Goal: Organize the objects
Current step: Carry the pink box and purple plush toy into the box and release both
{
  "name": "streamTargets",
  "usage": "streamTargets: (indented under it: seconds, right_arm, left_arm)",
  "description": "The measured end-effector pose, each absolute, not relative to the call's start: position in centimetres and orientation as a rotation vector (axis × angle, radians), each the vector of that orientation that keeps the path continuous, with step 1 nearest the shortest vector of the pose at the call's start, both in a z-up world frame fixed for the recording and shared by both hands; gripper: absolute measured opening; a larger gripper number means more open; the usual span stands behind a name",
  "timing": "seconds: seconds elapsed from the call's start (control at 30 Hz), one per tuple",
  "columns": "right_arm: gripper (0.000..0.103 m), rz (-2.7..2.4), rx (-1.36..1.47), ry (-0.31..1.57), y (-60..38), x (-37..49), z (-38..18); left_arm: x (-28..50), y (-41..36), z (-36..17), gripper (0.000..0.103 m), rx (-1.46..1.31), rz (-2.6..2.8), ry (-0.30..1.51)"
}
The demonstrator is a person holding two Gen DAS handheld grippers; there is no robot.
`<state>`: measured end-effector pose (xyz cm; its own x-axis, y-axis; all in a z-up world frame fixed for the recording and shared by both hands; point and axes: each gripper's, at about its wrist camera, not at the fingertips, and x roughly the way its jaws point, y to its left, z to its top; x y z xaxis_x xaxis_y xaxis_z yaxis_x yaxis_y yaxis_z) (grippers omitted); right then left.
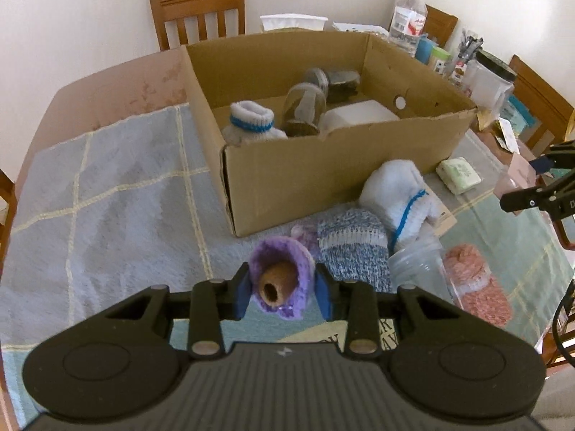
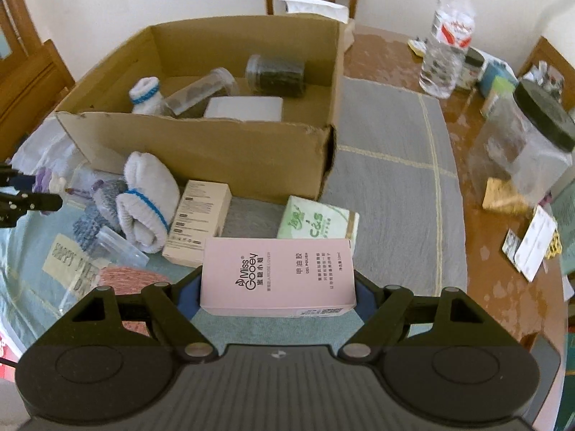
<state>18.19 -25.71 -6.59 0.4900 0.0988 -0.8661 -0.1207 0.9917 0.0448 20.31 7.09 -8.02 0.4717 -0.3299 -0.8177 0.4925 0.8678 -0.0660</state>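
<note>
My left gripper (image 1: 282,292) is shut on a purple knitted sock (image 1: 280,280) with a brown core, in front of the cardboard box (image 1: 323,176). My right gripper (image 2: 278,292) is shut on a pink Miss Gooey box (image 2: 276,276), held before the cardboard box (image 2: 201,158). The box holds a white sock with a blue band (image 1: 251,122), jars (image 1: 303,107) and a white box (image 1: 359,115). On the cloth lie a blue-white sock (image 1: 352,248), a white sock roll (image 1: 399,197), a pink sock (image 1: 474,287), a beige carton (image 2: 197,222) and a green tissue pack (image 2: 316,222).
A water bottle (image 2: 447,36), a large clear jar with a black lid (image 2: 524,143), papers and small containers crowd the right side of the wooden table (image 2: 388,61). Chairs (image 1: 199,10) stand around it. A clear plastic bag (image 1: 420,269) lies among the socks.
</note>
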Motion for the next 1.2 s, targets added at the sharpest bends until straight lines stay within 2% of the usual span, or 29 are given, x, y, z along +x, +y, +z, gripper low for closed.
streamTargets:
  seconds: [0.7,1.2]
  right_arm:
    - [0.084,0.331,-0.136,1.013,-23.8,20.1,-1.2]
    - [0.084,0.436,-0.189,0.935,-22.5,23.1,3.1]
  left_arm:
    - [20.1,6.3,-0.4,0.034,0.358,-0.663,0.981]
    - [23.9,3.7,9.2,0.034,0.335,-0.732,0.835]
